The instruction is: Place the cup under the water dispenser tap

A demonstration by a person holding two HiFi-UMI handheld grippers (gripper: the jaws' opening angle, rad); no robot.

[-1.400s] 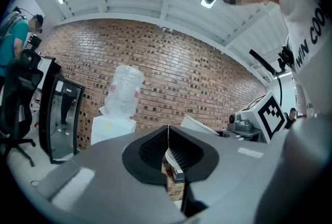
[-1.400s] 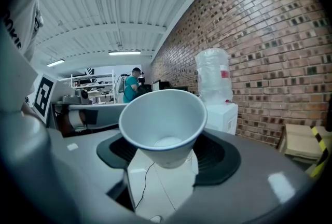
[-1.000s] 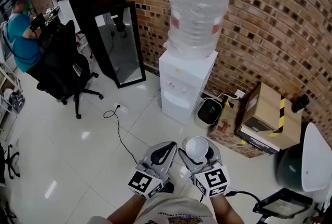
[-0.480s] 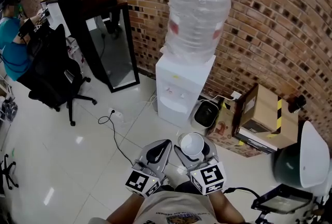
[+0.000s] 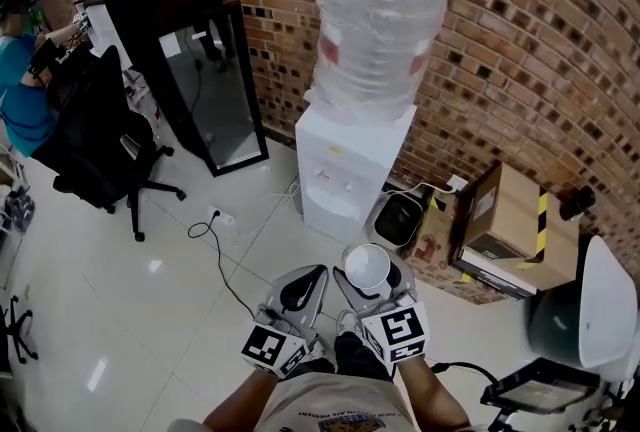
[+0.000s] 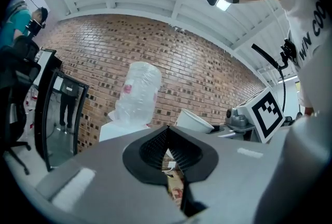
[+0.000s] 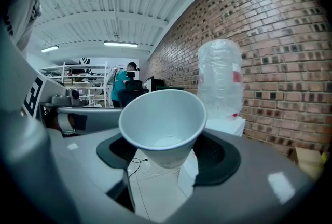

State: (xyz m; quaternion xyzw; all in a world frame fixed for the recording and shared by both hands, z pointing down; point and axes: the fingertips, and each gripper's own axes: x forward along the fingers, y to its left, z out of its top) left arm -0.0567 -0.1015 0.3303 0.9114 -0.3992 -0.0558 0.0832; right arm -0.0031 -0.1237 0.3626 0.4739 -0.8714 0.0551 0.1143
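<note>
The white water dispenser (image 5: pixel 350 170) stands against the brick wall with a clear bottle (image 5: pixel 378 20) on top; its taps (image 5: pixel 338 182) face me. My right gripper (image 5: pixel 372 288) is shut on an upright, empty white paper cup (image 5: pixel 367 267), still some way short of the dispenser. In the right gripper view the cup (image 7: pixel 163 124) sits between the jaws, with the bottle (image 7: pixel 220 78) ahead to its right. My left gripper (image 5: pixel 297 295) travels beside it, shut and empty. In the left gripper view its pads (image 6: pixel 167 137) meet at the tips, and the cup (image 6: pixel 193 120) and bottle (image 6: pixel 137 94) show beyond.
A black bin (image 5: pixel 400 218) and cardboard boxes (image 5: pixel 505 220) stand right of the dispenser. A black-framed glass panel (image 5: pixel 205 90) leans on the wall at left. A black office chair (image 5: pixel 100 140) and a seated person (image 5: pixel 20 70) are far left. A cable (image 5: pixel 225 240) lies on the white tile floor.
Both grippers have moved forward toward the dispenser, the right one carrying the cup. The dispenser now looks nearer in the head view.
</note>
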